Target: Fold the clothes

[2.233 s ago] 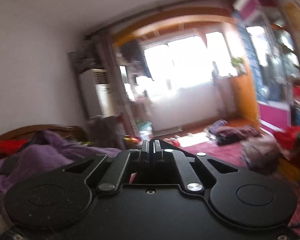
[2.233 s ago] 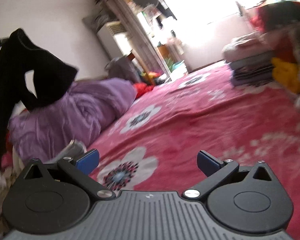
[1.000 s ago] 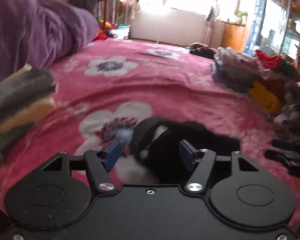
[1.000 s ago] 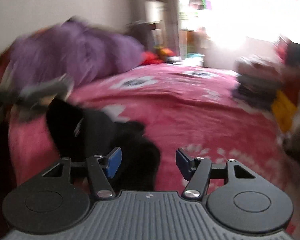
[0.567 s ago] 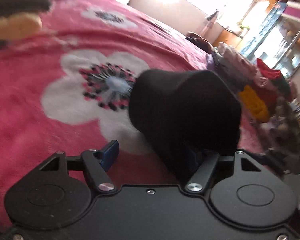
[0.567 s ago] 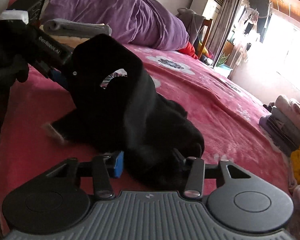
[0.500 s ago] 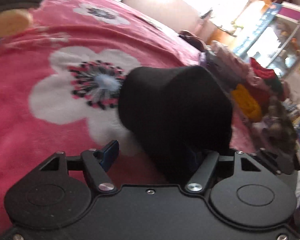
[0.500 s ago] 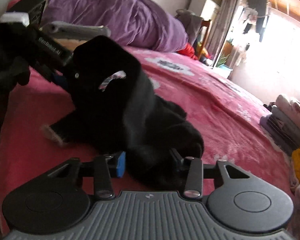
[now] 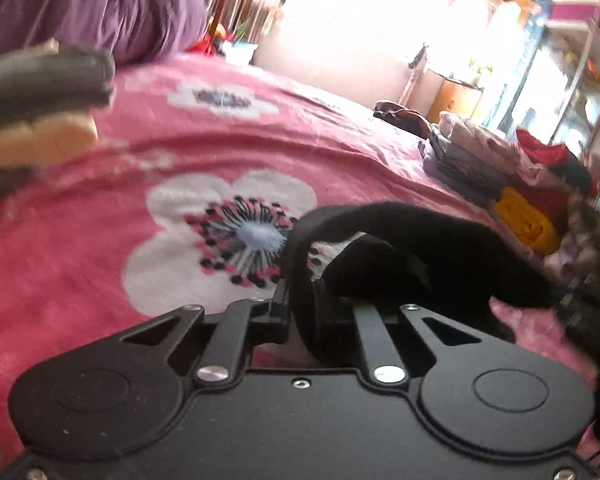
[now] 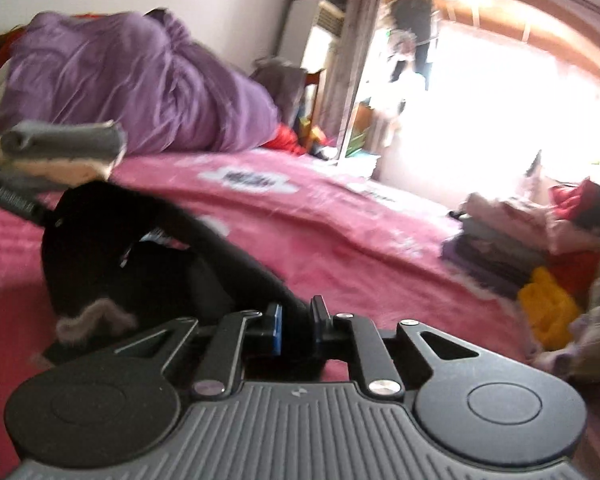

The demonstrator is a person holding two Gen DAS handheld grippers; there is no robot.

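From the left wrist, the left gripper (image 9: 306,312) has its jaws pinched on the black garment (image 9: 412,256), which lies bunched on the pink bedspread (image 9: 80,248) just beside a white flower print (image 9: 228,236). Folded grey and tan clothes (image 9: 40,96) blur at left; a clothes pile (image 9: 512,176) sits at right.

From the right wrist, the right gripper (image 10: 296,330) clamps the same garment's edge. A purple quilt (image 10: 132,80) rises behind it.
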